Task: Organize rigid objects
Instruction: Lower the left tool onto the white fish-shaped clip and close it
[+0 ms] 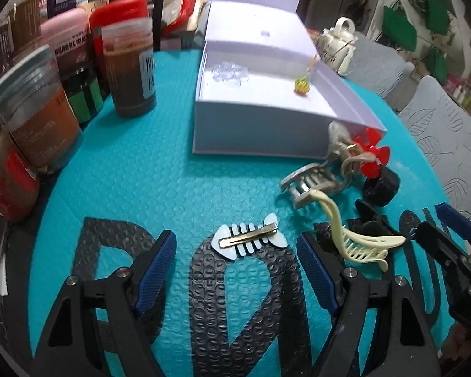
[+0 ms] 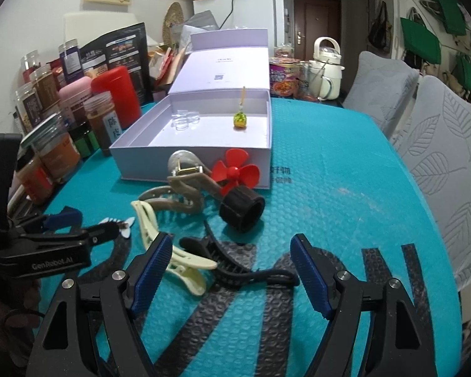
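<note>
- Blue-padded left gripper (image 1: 235,262): jaws spread, nothing gripped; fishbone hair clip (image 1: 249,237) lies on the mat between them.
- Right gripper (image 2: 230,268): jaws spread (black clip (image 2: 235,264) between, untouched).

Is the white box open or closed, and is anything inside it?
Open. The white box has no lid on, and inside lie a clear clip and a little green charm.
</note>
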Action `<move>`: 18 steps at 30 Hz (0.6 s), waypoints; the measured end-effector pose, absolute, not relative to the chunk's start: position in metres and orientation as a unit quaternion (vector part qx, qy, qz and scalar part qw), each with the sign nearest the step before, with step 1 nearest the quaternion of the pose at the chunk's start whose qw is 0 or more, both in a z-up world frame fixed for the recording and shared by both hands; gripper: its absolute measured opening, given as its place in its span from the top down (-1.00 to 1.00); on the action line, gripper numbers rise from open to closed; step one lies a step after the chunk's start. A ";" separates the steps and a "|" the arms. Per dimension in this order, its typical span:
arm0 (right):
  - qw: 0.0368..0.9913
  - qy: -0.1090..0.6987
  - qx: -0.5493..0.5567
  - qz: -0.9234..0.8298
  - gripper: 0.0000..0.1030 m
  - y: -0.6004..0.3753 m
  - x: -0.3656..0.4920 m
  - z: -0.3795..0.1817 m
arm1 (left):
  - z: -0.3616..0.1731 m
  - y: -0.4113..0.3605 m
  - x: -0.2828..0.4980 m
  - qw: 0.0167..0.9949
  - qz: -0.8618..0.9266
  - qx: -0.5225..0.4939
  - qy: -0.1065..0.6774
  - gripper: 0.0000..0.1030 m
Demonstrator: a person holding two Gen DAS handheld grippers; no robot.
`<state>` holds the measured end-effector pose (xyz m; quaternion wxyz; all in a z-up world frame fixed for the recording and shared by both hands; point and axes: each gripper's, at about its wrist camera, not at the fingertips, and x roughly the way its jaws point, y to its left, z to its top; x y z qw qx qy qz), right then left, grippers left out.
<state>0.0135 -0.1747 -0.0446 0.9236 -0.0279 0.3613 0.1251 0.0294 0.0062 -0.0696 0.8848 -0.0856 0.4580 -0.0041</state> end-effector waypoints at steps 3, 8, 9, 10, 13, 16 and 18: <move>0.923 0.364 -0.024 0.123 -0.52 -0.178 0.018 -0.046 | -0.076 0.007 0.033 0.877 0.004 -0.107 0.468 -0.54; 0.923 0.365 -0.018 0.120 -0.52 -0.184 0.023 -0.046 | -0.078 0.002 0.039 0.883 0.023 -0.098 0.459 -0.54; 0.923 0.366 -0.017 0.119 -0.52 -0.184 0.024 -0.046 | -0.079 0.000 0.039 0.884 0.027 -0.092 0.458 -0.54; 0.923 0.367 -0.015 0.117 -0.52 -0.185 0.025 -0.046 | -0.079 -0.002 0.039 0.885 0.030 -0.085 0.457 -0.54; 0.923 0.367 -0.009 0.114 -0.52 -0.190 0.027 -0.047 | -0.080 -0.008 0.040 0.887 0.038 -0.066 0.455 -0.54; 0.924 0.368 -0.003 0.108 -0.52 -0.194 0.028 -0.047 | -0.082 -0.011 0.040 0.890 0.047 -0.056 0.450 -0.54; 0.925 0.366 0.000 0.105 -0.52 -0.197 0.028 -0.047 | -0.083 -0.014 0.040 0.892 0.050 -0.044 0.447 -0.54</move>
